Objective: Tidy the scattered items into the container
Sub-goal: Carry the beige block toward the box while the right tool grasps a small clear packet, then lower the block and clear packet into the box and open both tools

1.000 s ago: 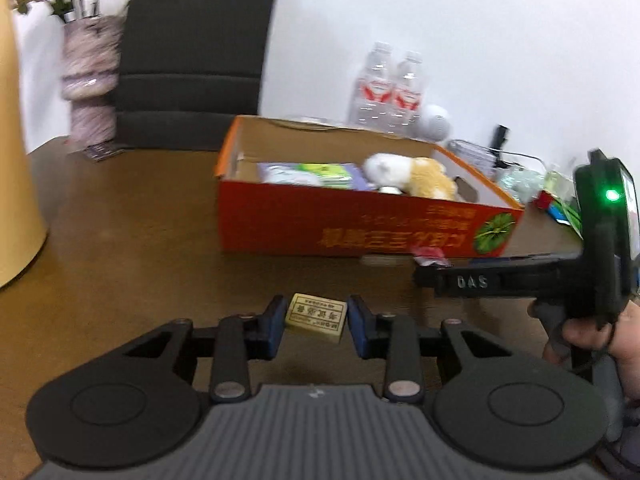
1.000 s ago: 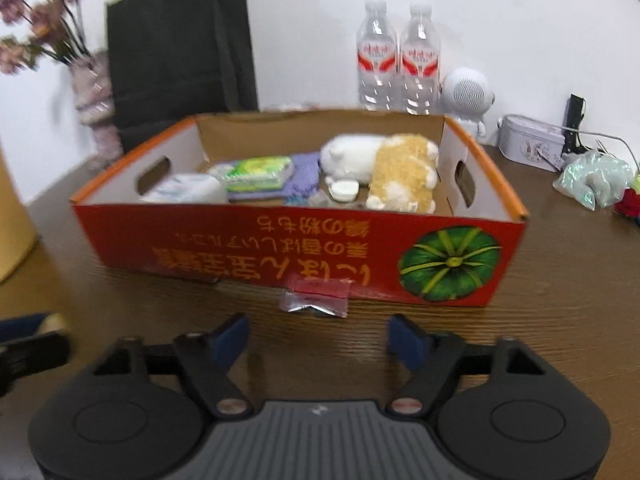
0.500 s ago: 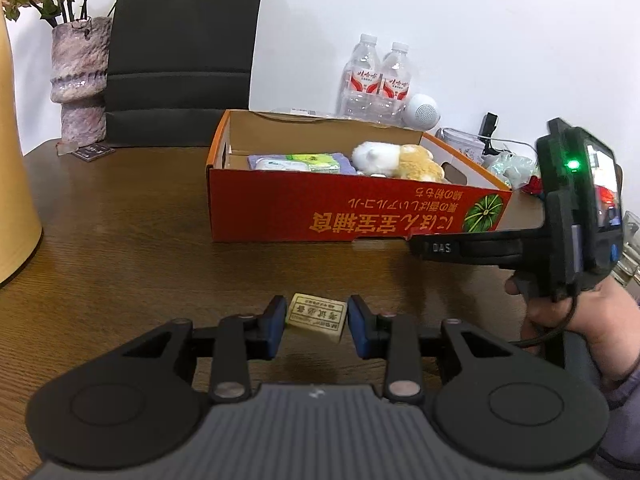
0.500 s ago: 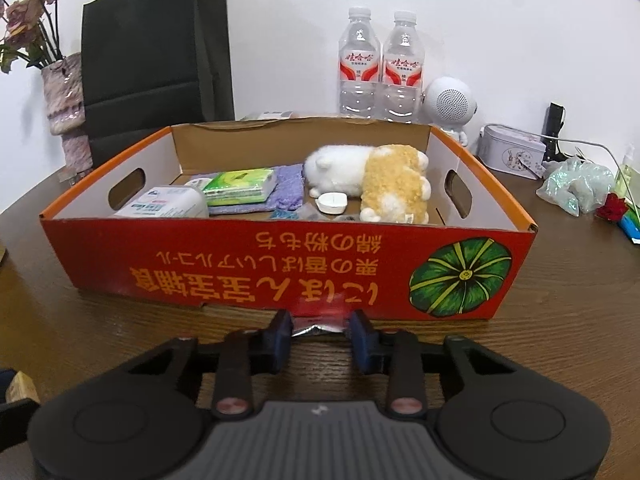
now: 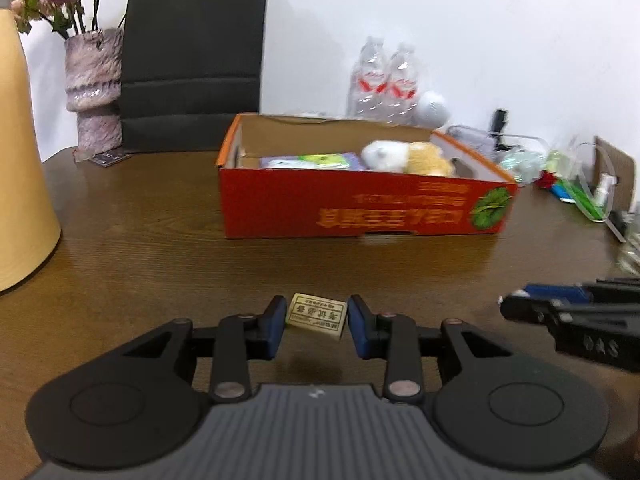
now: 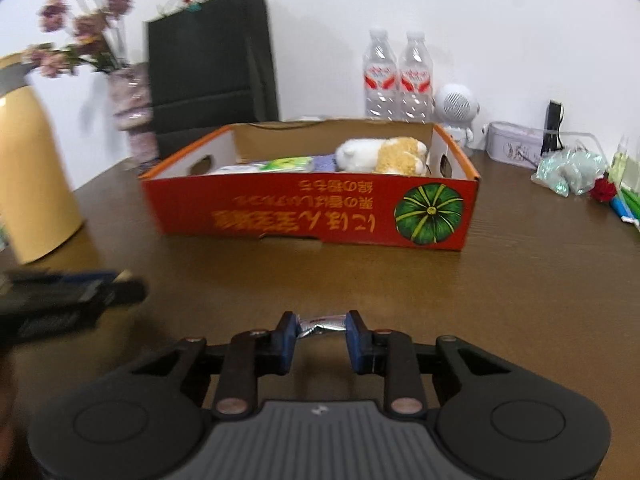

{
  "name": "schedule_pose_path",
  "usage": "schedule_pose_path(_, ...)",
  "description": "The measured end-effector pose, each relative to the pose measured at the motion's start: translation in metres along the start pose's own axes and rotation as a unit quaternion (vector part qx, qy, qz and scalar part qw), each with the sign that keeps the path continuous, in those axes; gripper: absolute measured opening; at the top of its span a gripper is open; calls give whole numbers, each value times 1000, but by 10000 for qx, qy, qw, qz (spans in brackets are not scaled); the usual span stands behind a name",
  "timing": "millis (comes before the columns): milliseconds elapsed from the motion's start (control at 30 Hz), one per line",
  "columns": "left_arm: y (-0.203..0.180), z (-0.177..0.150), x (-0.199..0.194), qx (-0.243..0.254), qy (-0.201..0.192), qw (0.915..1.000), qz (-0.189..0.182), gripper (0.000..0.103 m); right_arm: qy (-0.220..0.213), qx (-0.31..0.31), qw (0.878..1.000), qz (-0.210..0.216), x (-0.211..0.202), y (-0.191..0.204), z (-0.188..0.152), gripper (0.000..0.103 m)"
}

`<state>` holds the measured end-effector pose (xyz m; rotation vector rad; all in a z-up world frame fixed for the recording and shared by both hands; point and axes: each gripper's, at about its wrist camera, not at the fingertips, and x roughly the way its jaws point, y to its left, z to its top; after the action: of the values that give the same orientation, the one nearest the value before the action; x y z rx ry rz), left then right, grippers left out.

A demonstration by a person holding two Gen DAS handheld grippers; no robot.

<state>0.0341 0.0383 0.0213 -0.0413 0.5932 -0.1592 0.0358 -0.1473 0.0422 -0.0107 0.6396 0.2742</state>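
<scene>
Left gripper [image 5: 316,322]: clamped on tan eraser [image 5: 317,315].
Right gripper [image 6: 320,330]: pinching foil packet [image 6: 322,324].
Far: orange box [image 6: 312,216], table [image 6: 520,280] bare between.
Far left: yellow jug [image 6: 28,184].

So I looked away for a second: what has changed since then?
The right gripper closed on the silver sachet that lay before the orange box and drew it back. The left gripper still holds the small tan block; the box contents are unchanged.
</scene>
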Motion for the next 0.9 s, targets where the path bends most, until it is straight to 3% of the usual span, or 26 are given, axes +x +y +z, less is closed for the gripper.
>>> schedule_pose_path(133, -17, -11, -20, -129, 106, 9995, -250, 34, 73, -147, 9993, 324, -31, -1, -21, 26)
schedule_pose_path(233, -21, 9, -22, -15, 57, 9983, -588, 34, 131, -244, 9990, 339, -36, -6, -18, 26)
schedule_pose_path(367, 2, 86, -11, 13, -140, 9964, -836, 34, -489, -267, 9977, 378, -46, -26, 44, 26)
schedule_pose_path(467, 25, 156, 28, -22, 123, 9960, -883, 34, -701, -449, 9955, 450, -34, -41, 113, 26)
schedule_pose_path(600, 30, 213, 97, -157, 1015, 9900, -969, 34, 348, -539, 9927, 1017, 38, -53, 195, 26)
schedule_pose_path(700, 17, 224, 146, 46, 1494, 9855, -807, 34, 1113, -475, 9874, 1022, 94, -55, 229, 26)
schedule_pose_path(800, 16, 216, 189, -43, 2064, 9749, -837, 34, 1690, -410, 9799, 980, 146, -54, 243, 26)
schedule_pose_path(900, 19, 207, 215, -81, 2245, 9718, -717, 34, 2121, -444, 9720, 911, 190, -50, 239, 26)
